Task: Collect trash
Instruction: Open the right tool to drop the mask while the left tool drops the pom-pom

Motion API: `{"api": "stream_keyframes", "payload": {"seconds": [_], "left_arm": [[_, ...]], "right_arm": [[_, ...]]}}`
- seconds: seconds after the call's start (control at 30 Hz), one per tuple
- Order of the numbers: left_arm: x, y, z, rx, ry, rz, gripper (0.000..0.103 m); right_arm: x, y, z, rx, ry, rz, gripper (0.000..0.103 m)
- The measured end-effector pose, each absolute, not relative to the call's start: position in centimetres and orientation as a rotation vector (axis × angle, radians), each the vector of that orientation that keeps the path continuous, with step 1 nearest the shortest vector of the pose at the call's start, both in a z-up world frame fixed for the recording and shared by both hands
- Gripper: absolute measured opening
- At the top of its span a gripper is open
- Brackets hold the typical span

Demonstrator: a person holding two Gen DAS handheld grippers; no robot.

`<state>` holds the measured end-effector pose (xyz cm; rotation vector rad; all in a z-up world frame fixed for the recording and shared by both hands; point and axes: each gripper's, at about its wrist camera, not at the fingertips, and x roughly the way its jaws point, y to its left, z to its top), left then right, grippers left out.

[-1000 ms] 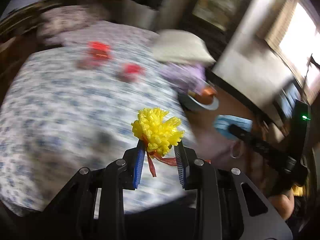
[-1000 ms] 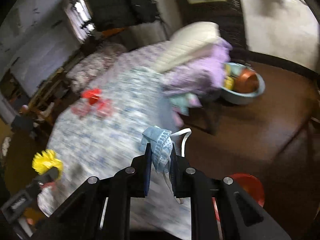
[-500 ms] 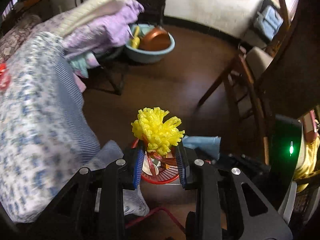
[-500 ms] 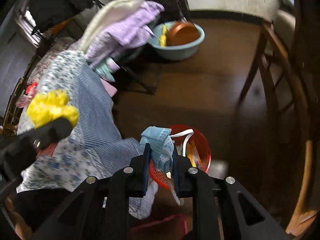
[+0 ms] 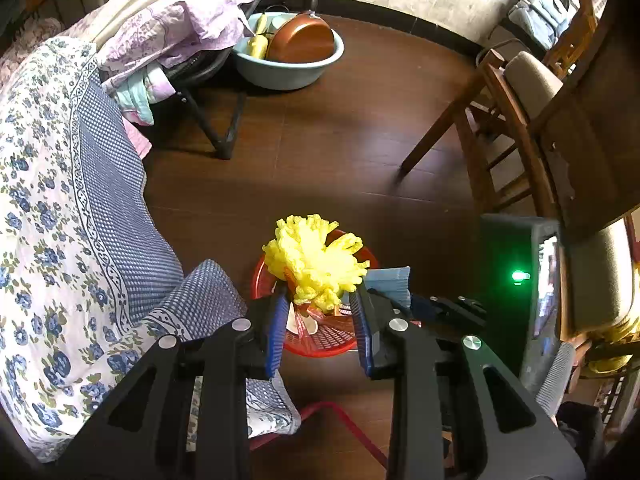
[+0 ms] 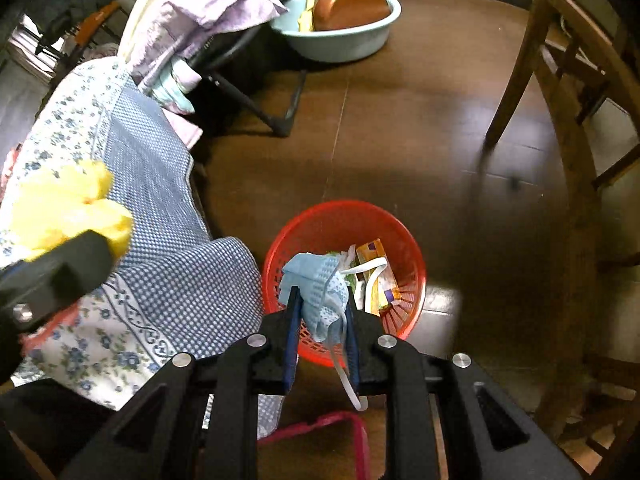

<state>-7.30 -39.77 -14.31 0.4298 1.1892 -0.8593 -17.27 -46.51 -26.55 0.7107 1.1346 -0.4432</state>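
A red mesh basket [image 6: 404, 240] stands on the dark floor beside the bed, with wrappers and scraps inside. My right gripper [image 6: 320, 304] hangs just above its near rim, pointing steeply down. A crumpled blue face mask [image 6: 320, 284] sits between its pads, white ear loops dangling; the jaws are opening, and the mask still touches both. My left gripper [image 5: 320, 300] is shut on a yellow frilly foam net [image 5: 316, 260] with a red ribbon, directly over the same basket [image 5: 320, 344]. In the right wrist view, the left gripper [image 6: 60, 268] and its yellow net [image 6: 68, 204] show at the left edge.
A bed with a blue floral cover [image 5: 60, 200] fills the left. A light blue basin [image 5: 288, 68] holding a copper pan sits on the floor behind. Purple laundry hangs on a folding rack [image 5: 180, 28]. A wooden chair [image 5: 508, 120] stands right. A red strap [image 6: 340, 424] lies near the basket.
Both grippers swung off the bed and dropped down over the red basket. The right jaws have spread a little around the mask. The left grip on the yellow net is unchanged.
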Motion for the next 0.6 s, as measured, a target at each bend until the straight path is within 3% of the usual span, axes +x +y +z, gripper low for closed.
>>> {"api": "stream_keyframes", "payload": {"seconds": [0.3,0.6], "left_arm": [[-6.8,-39.7,-14.3,0.405,1.204,-0.834,0.031],[-6.1,-39.8,-15.5,0.398,1.243,-0.804,0.031]], "right_arm": [[-16.9,-46.6,-27.0,0.716,1.136,-0.440,0.042],[-18.1,-47.8,-26.2,0.758,1.112,-0.463,0.045]]}}
